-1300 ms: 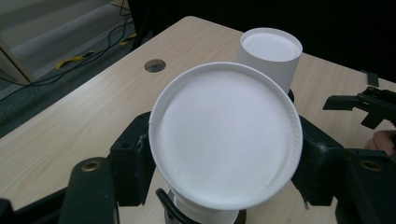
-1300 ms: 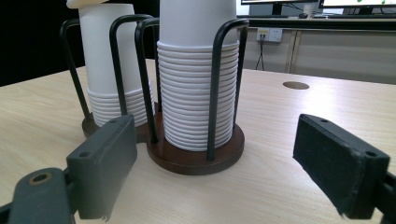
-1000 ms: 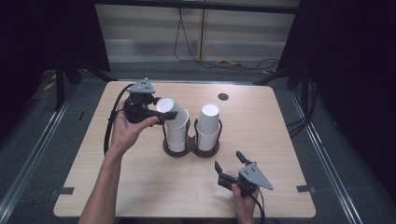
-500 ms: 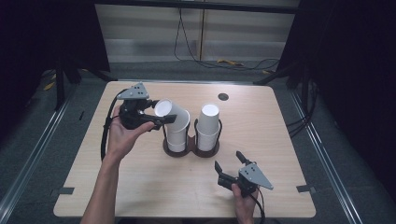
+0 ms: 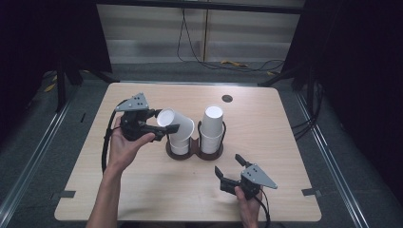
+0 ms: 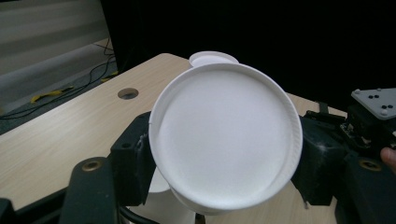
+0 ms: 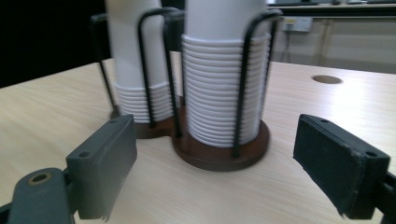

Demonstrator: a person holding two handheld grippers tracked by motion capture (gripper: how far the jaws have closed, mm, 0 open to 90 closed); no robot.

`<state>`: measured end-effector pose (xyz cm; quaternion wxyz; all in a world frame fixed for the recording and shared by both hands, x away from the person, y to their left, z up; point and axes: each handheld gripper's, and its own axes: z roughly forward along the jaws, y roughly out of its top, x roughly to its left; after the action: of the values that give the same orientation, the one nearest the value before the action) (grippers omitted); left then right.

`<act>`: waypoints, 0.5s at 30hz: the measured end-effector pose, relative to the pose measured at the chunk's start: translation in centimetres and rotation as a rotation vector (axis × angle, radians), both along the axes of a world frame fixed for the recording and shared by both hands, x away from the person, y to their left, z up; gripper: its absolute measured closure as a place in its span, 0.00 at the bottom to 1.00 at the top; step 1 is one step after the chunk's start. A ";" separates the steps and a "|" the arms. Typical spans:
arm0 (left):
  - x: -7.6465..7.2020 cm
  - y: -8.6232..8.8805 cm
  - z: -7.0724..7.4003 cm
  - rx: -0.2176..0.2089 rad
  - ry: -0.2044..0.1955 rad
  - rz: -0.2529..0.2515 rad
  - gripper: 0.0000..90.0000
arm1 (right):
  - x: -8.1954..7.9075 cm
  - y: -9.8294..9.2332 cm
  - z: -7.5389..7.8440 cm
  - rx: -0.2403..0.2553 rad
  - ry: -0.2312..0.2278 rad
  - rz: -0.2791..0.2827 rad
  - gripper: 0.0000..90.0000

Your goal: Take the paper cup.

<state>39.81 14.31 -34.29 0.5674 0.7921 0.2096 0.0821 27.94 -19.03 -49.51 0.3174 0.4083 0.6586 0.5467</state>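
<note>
left gripper (image 5: 164, 127) drawn slightly leftward, held cup (image 5: 175, 124) tipped further off the left stack (image 5: 179, 145)

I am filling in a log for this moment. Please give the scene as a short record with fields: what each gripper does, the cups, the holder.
left gripper: shut on the top cup, fingers press its two sides
top cup: tilted, upside down, bottom faces the left gripper's camera, not yet off the left stack
right gripper: open, holds nothing, near the table's front edge
right stack: upright, untouched
holder: dark double base with wire posts, on the table
</note>
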 end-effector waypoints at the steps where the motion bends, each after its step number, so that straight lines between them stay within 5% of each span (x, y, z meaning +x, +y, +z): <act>1: -0.2 0.0 -0.3 -0.006 0.010 -0.010 0.37 | 0.0 0.1 0.2 0.000 -0.008 0.017 0.14; 7: -1.0 -0.2 -1.8 -0.003 0.039 -0.052 0.37 | -0.2 1.1 1.0 0.041 -0.005 0.158 0.14; 9: -1.4 -0.3 -2.2 0.020 0.030 -0.030 0.37 | -0.3 1.4 1.0 0.035 0.001 0.182 0.14; 15: -2.1 -0.5 -3.5 0.000 0.037 -0.062 0.37 | 0.0 2.0 1.1 0.024 0.016 0.233 0.14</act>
<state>37.75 13.83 -37.84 0.5657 0.7996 0.1953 0.0496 27.98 -17.08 -48.36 0.2416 0.3371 0.6976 0.5843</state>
